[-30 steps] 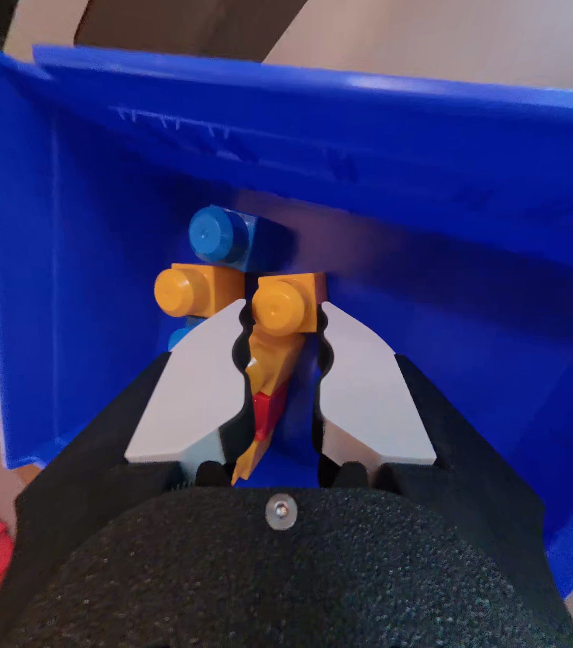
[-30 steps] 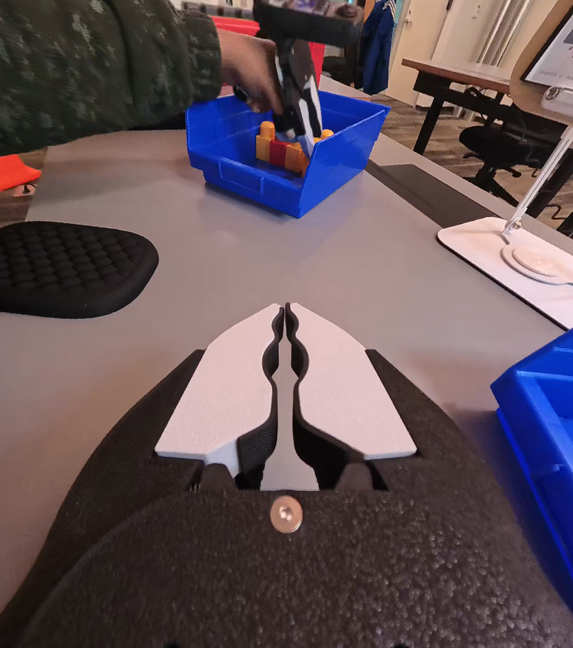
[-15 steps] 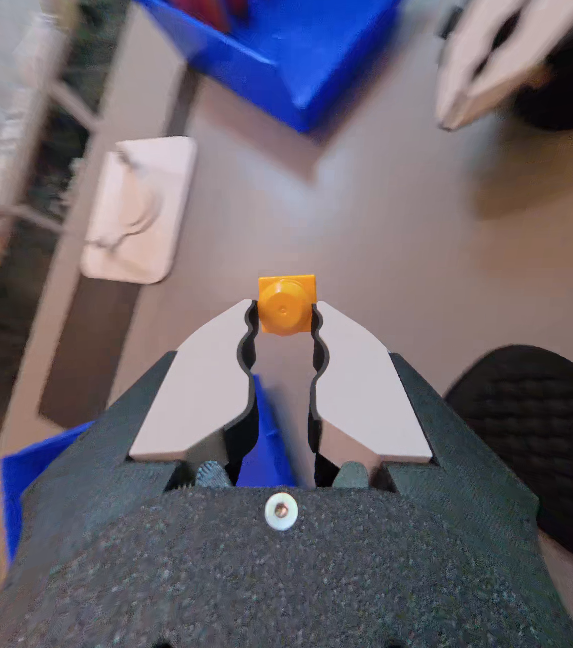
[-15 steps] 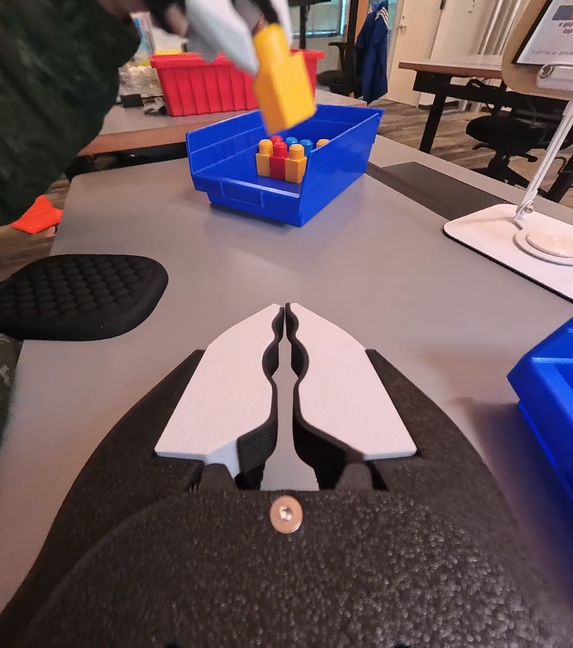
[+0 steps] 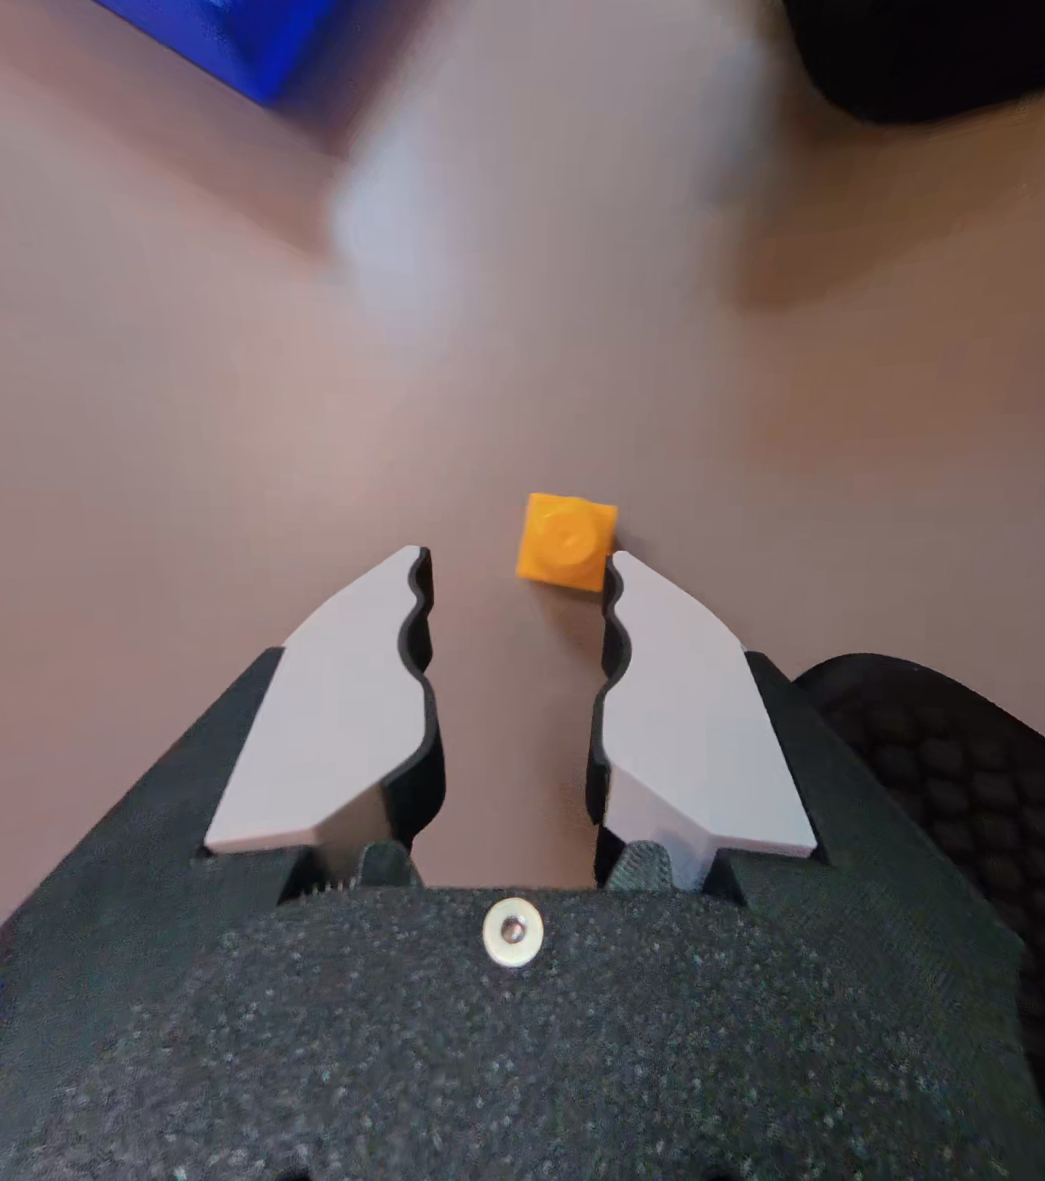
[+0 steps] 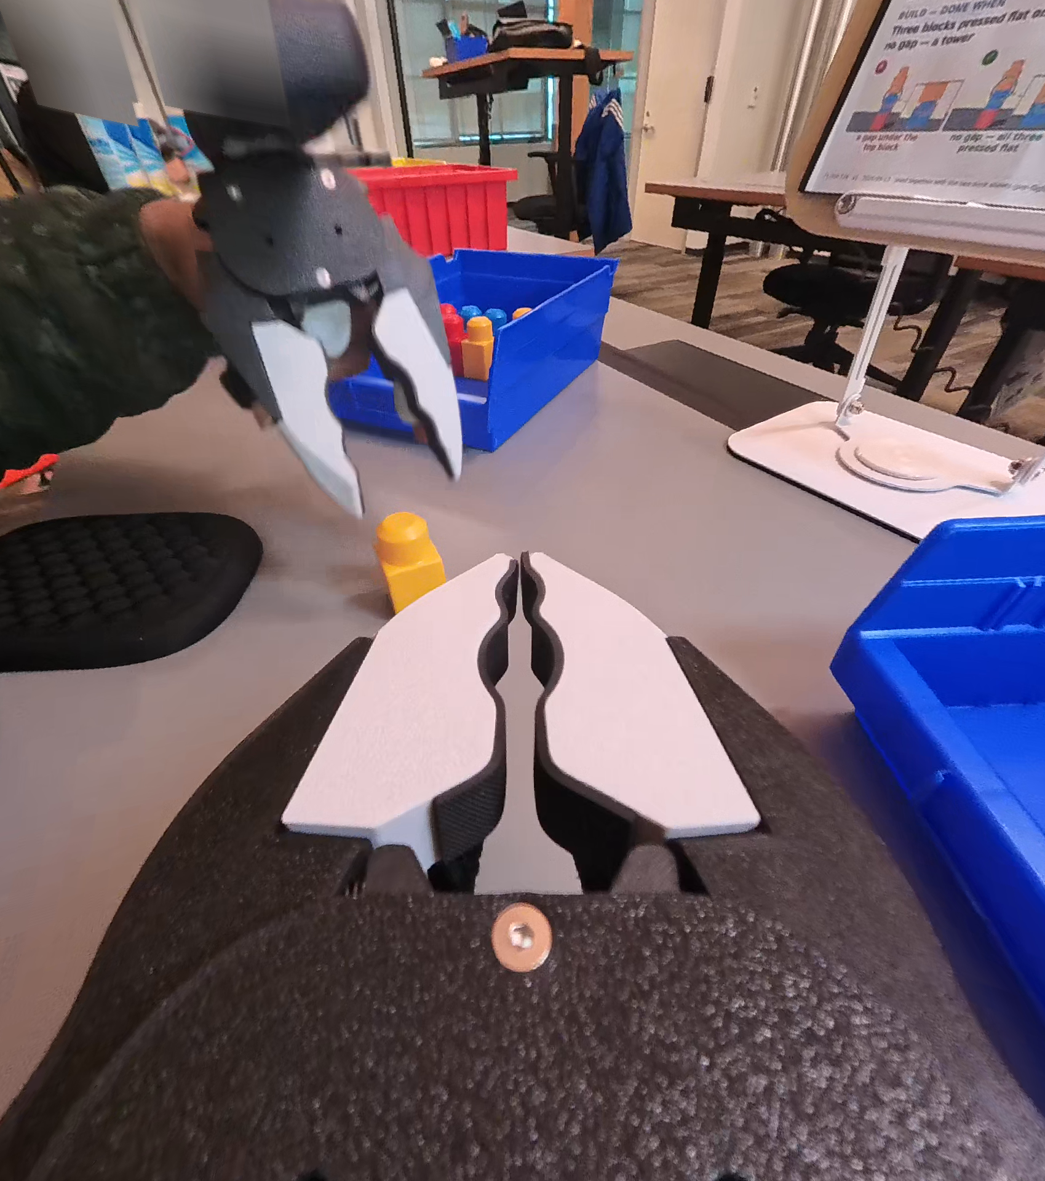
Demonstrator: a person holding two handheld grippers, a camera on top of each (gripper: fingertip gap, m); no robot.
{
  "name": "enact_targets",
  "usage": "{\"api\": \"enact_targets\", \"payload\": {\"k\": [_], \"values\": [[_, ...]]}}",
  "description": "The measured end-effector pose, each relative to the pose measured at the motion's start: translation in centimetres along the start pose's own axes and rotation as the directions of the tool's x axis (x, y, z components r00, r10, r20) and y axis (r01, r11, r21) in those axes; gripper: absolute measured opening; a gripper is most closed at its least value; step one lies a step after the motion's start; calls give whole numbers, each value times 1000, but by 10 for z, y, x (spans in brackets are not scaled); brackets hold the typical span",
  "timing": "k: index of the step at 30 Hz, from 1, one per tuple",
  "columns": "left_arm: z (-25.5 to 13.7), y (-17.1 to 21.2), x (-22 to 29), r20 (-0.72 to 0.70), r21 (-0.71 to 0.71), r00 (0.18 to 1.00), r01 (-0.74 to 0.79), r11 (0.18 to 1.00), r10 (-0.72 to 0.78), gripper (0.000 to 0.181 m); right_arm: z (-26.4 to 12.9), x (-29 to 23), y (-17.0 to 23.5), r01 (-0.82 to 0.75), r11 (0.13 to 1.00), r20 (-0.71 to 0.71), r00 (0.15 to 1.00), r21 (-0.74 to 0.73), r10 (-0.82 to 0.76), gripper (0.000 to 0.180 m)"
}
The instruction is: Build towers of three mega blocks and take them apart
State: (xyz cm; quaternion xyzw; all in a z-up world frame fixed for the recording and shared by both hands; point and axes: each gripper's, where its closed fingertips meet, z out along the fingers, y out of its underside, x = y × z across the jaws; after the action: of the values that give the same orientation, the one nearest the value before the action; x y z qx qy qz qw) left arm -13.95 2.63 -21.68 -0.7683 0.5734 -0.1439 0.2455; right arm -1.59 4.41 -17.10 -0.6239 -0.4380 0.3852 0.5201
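Observation:
An orange one-stud block (image 5: 566, 540) stands upright on the grey table (image 5: 187, 447), seen from above in the left wrist view. It also shows in the right wrist view (image 6: 408, 562), just left of my right fingertips. My left gripper (image 5: 516, 559) is open and empty above the block, and shows in the right wrist view (image 6: 404, 492) hanging over it. My right gripper (image 6: 519, 557) is shut and empty, low over the table. A blue bin (image 6: 545, 358) at the back holds several red, orange and blue blocks (image 6: 475, 345).
A second blue bin (image 6: 986, 703) sits at the right. A black textured pad (image 6: 85, 588) lies at the left. A white stand base (image 6: 890, 466) carries a picture board at the back right. A red bin (image 6: 443, 204) stands on a table behind. Some 15 cm of space lies between my two pairs of fingers.
My left gripper carried the orange block out of the far blue bin, lowered it onto the table and opened, letting it go. My right gripper has stayed shut and nearly still.

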Motion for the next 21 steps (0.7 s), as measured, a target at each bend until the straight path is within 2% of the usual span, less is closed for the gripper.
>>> {"api": "enact_targets", "payload": {"k": [2,4,6,7,9,13,18,21], "values": [[-37,-1,-34,133,59,990,36,998,-43,47,0,0,-1,-2,1000,-1,1000,4,2,1],[-79,16,-82,307,73,946,83,994,-102,42,0,-1,-1,-1,1000,3,1000,4,1,1],[-112,54,-130,425,33,885,193,981,-189,44,0,-2,-1,2,1000,8,1000,2,-2,1],[-120,80,-148,437,-5,864,280,960,-249,51,1,-3,-1,4,1000,11,1000,0,-4,1],[-127,129,-176,456,-68,821,417,906,-344,55,1,-4,-1,8,1000,14,1000,-3,-8,1],[-120,211,-202,521,-237,783,515,824,-339,57,-1,-2,-2,19,1000,-1,1000,3,-19,1],[-106,262,-216,603,-368,762,529,765,-236,48,-3,5,-4,11,1000,-40,999,14,-11,1],[-110,259,-218,629,-375,754,507,776,-189,36,-4,8,-3,7,1000,-60,998,14,-6,1]]}}
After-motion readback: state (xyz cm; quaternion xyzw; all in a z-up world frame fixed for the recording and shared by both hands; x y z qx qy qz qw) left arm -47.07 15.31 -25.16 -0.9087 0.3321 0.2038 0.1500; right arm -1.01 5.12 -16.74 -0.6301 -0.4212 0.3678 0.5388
